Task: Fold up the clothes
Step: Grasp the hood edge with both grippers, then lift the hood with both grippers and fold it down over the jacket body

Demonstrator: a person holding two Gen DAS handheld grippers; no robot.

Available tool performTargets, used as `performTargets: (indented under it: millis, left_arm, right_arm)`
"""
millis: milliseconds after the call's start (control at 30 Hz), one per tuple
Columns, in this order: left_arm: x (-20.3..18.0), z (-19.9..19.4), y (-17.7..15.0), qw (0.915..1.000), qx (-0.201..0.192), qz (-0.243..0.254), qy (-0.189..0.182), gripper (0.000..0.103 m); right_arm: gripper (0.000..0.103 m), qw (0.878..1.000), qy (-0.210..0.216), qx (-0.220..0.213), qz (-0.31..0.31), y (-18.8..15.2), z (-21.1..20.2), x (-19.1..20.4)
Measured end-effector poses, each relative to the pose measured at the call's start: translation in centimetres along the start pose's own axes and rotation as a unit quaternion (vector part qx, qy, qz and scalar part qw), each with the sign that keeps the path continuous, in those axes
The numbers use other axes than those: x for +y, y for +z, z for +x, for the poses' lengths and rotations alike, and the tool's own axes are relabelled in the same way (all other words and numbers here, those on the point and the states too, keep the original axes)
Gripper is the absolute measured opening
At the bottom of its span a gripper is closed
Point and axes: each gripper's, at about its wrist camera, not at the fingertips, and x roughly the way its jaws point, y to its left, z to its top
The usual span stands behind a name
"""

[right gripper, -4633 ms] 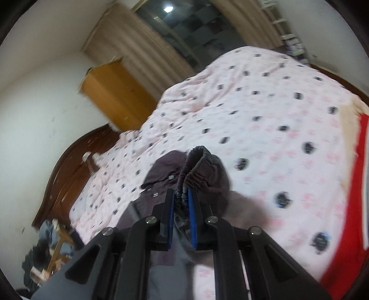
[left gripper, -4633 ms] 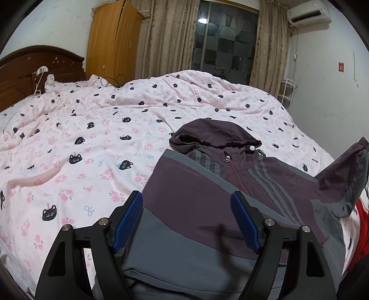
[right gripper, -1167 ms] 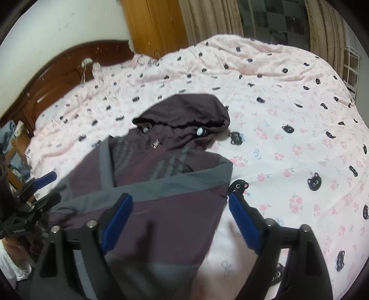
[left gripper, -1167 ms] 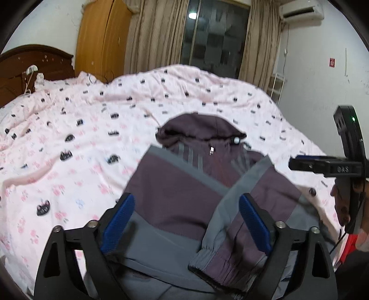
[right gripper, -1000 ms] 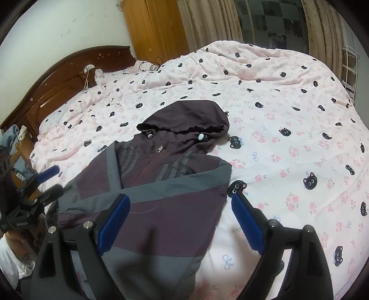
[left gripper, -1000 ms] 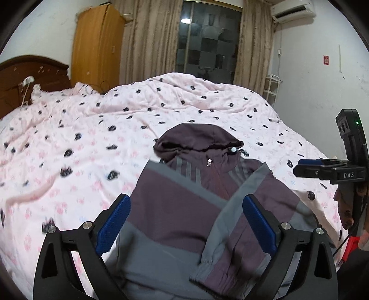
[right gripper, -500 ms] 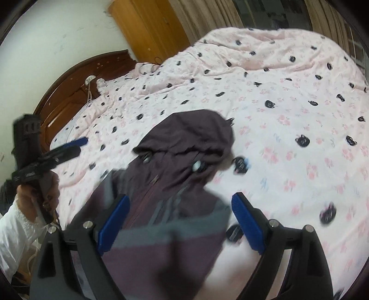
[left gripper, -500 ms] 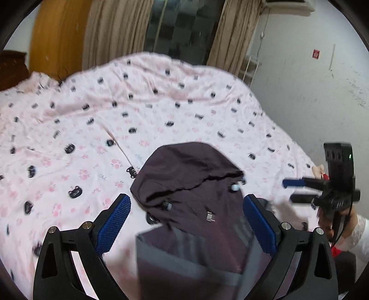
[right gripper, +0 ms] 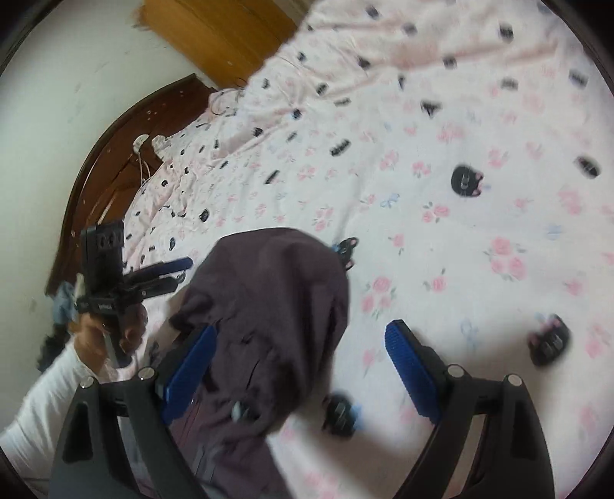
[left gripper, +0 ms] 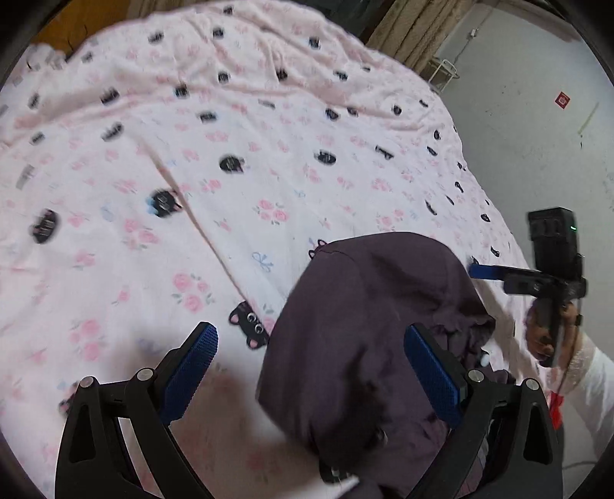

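The dark purple hood (left gripper: pixel 368 307) of the jacket lies on the pink cat-print bedspread (left gripper: pixel 230 161). My left gripper (left gripper: pixel 311 368) hovers open over the hood's left edge, with nothing between its blue pads. In the right wrist view the same hood (right gripper: pixel 276 291) fills the lower middle, and my right gripper (right gripper: pixel 303 368) stands open over its right edge, holding nothing. Each view shows the other gripper from the side: the right one (left gripper: pixel 495 274) past the hood's right side, the left one (right gripper: pixel 169 274) past its left side. The jacket's body is mostly out of frame below.
A dark wooden headboard (right gripper: pixel 111 180) and an orange-brown wardrobe (right gripper: pixel 222 34) stand behind the bed's left side. A grey wall (left gripper: pixel 537 96) with a small red sign, curtains and a white rack bound the right side. Both hands and white sleeves (right gripper: pixel 42 395) show.
Both grippers have moved forward and down from over the jacket's folded body toward the hood, which now looms large. Both stay open; earlier the right one let go of a sleeve.
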Motion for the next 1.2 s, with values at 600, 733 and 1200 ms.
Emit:
performTargets:
  millis: [600, 733, 1200]
  left_arm:
    - [0.5, 3.6, 1.5, 0.9994, -0.002, 0.017, -0.031, 0.04]
    - [-0.3, 2.2, 1.7, 0.9992, -0.019, 0.032, -0.014, 0.02]
    - [-7.6, -8.8, -1.8, 0.9859, -0.096, 0.137, 0.009, 0.013]
  right_arm:
    - [0.041, 0.994, 0.092, 0.043, 0.046, 3.9, 6.8, -2.9]
    - [0.009, 0.994, 0.098, 0.034, 0.038, 4.2, 6.4, -1.6]
    - [0.005, 0.99, 0.098, 0.007, -0.103, 0.6, -2.9, 9.0]
